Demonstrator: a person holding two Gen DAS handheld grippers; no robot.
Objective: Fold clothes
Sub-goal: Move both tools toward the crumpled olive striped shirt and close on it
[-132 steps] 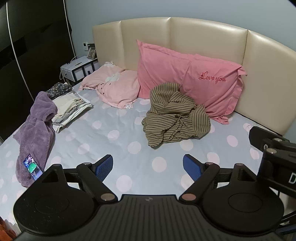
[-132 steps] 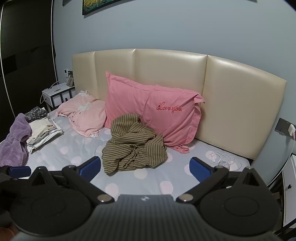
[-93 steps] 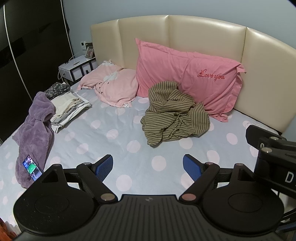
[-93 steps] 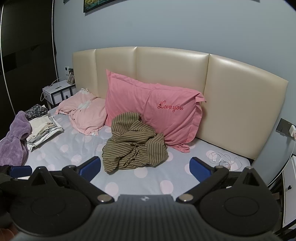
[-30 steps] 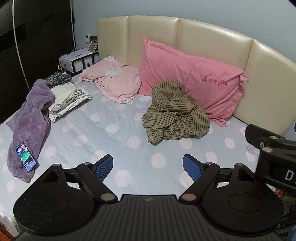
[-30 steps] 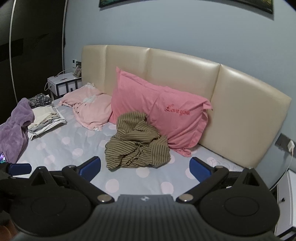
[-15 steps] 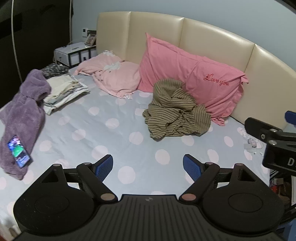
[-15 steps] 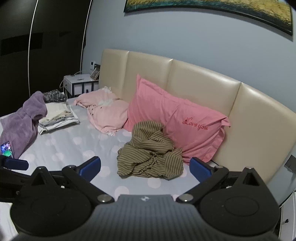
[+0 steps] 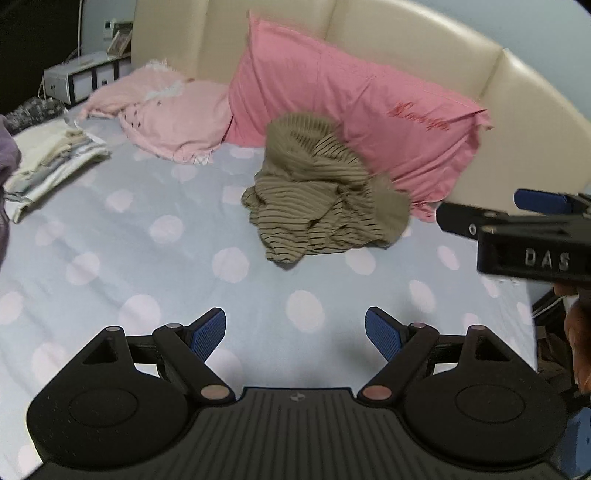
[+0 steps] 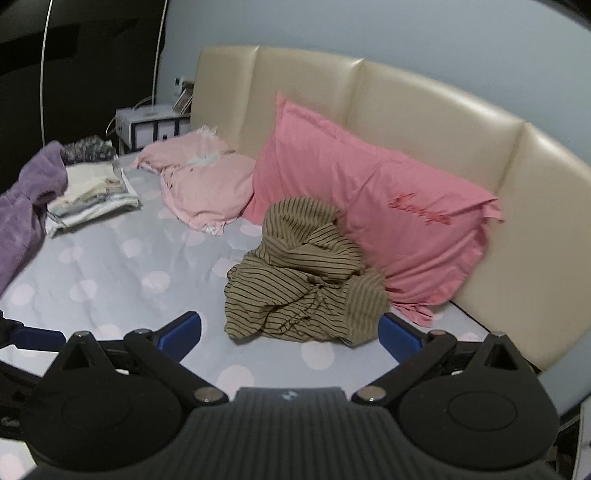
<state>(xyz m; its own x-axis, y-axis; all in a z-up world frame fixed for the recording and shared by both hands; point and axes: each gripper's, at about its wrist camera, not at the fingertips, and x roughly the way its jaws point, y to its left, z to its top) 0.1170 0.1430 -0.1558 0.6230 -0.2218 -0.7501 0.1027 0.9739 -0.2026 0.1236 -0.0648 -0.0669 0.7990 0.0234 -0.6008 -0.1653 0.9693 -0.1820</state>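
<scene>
Crumpled olive, dark-striped, thin-knit garment [image 10: 303,273] heaped near the bed's head edge, leaning against the pink embroidered pillow [image 10: 369,199]. Probably light, soft, limp, apt to sag and bunch when lifted. Best pinched at a hem or shoulder seam. Left claw [image 9: 295,332] and right claw [image 10: 290,332] both spread wide, empty, above the polka-dot sheet [image 9: 147,240].

Cream padded headboard [image 10: 388,107], seemingly pale-blue wall [image 10: 369,29]

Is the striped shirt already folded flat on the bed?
No, the striped shirt lies in a crumpled heap on the bed, leaning against the pink pillow.
</scene>
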